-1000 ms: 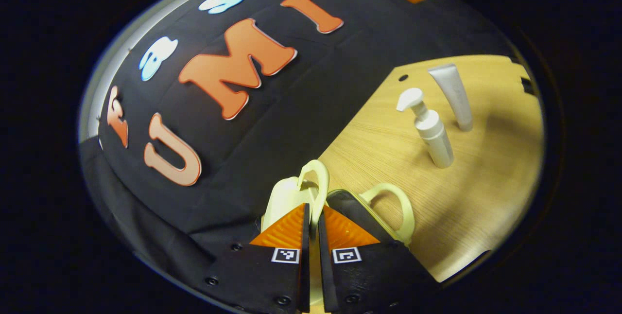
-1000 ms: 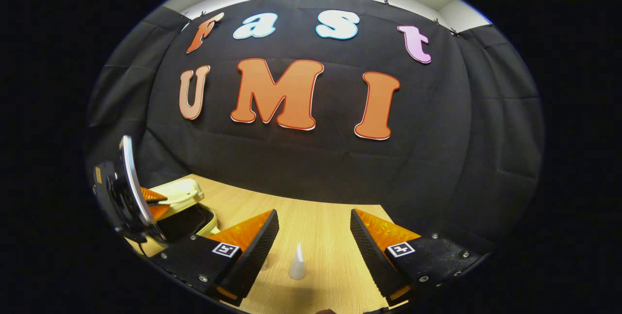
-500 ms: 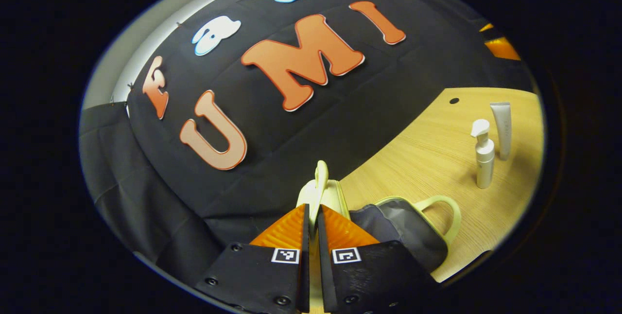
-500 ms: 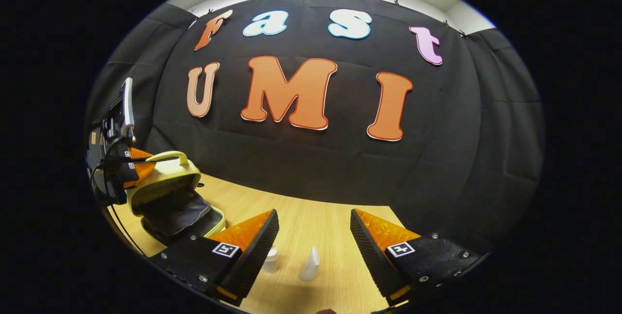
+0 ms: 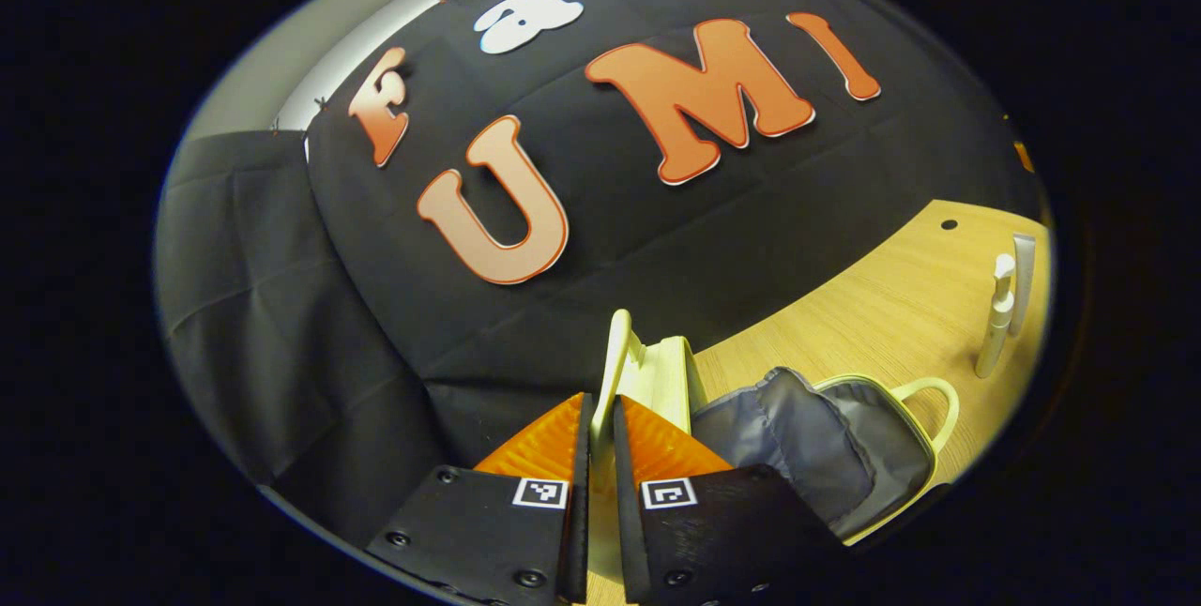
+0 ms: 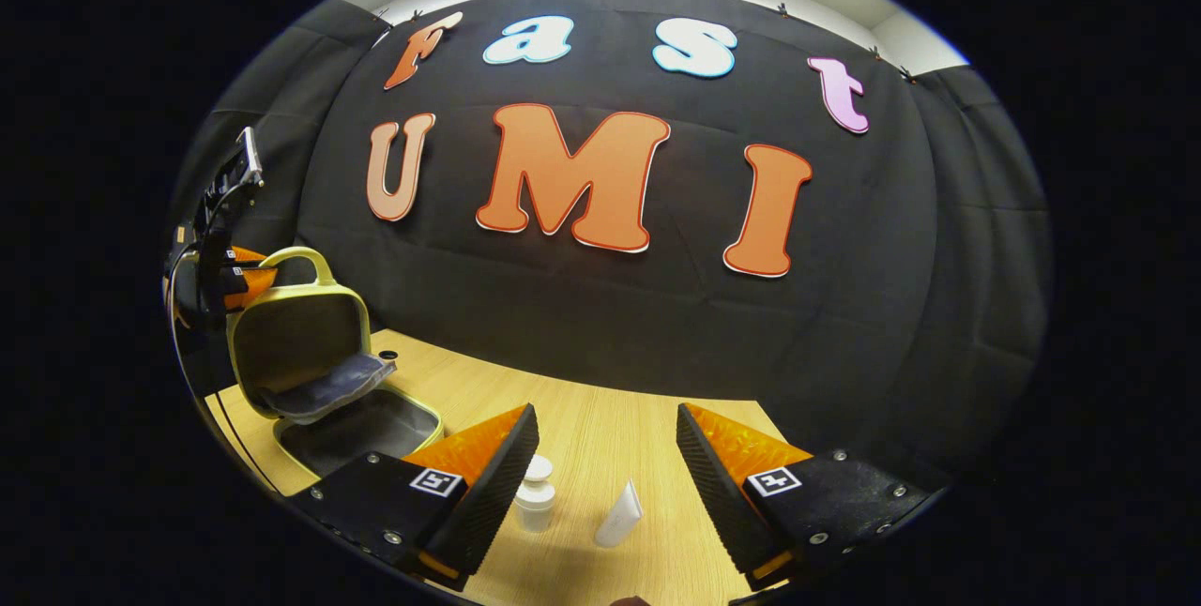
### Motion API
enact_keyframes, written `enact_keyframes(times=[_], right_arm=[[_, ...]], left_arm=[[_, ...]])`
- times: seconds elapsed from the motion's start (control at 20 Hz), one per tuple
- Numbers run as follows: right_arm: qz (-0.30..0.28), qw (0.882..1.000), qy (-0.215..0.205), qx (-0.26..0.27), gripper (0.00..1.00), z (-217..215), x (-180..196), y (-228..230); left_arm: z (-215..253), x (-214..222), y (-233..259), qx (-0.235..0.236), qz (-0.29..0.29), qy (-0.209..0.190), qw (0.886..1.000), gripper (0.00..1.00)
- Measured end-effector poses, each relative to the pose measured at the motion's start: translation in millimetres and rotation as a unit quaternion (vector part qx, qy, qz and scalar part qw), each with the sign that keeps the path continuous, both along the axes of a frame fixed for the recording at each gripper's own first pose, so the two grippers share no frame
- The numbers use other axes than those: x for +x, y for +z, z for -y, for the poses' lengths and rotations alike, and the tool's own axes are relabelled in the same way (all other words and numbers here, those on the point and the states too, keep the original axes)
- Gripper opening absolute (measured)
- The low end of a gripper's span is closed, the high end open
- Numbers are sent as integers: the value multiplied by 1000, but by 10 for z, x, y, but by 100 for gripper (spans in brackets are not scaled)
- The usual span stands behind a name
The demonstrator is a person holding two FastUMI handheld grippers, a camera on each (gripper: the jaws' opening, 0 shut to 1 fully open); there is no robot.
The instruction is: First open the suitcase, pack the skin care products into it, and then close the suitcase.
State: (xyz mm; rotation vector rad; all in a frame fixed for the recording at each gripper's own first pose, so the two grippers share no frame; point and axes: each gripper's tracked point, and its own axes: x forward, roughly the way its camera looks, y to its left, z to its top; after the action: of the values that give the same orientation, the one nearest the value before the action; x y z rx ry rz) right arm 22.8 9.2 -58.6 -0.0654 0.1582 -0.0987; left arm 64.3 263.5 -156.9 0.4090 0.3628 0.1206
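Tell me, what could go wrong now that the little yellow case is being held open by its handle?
The left gripper pinches only the thin handle of the pale yellow suitcase lid, which stands about upright; if the grip slips, the lid could drop shut. The right gripper hangs open over the white pump bottle and white squeeze tube, which stand close together, so grabbing one might topple the other.
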Motion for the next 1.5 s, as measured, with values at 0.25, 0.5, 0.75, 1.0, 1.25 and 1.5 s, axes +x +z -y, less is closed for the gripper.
enact_keyframes(times=[0.25, 0.5, 0.75, 1.0, 1.25, 1.5], right_arm=[[4, 1000, -6, -8, 95, -116, 61, 61], [-2, 1000, -12, -2, 95, -230, 82, 38], [-8, 1000, -16, -1, 95, -344, 130, 18], [-14, 1000, -13, -8, 95, -493, 182, 31], [-23, 1000, -20, -7, 94, -548, 201, 18], [-35, 999, -30, 6, 95, -610, 194, 9]], left_arm=[[-534, 74, -127, -15, -4, 28, 999, 16], [-1060, 90, -435, -13, -21, 58, 998, 16], [-1635, 60, -904, -16, -58, 91, 994, 16], [-2093, 45, -1684, -63, -123, 128, 982, 16], [-2285, 48, -2236, -98, -174, 148, 969, 16], [-2347, -34, -2706, -131, -223, 144, 955, 17]])
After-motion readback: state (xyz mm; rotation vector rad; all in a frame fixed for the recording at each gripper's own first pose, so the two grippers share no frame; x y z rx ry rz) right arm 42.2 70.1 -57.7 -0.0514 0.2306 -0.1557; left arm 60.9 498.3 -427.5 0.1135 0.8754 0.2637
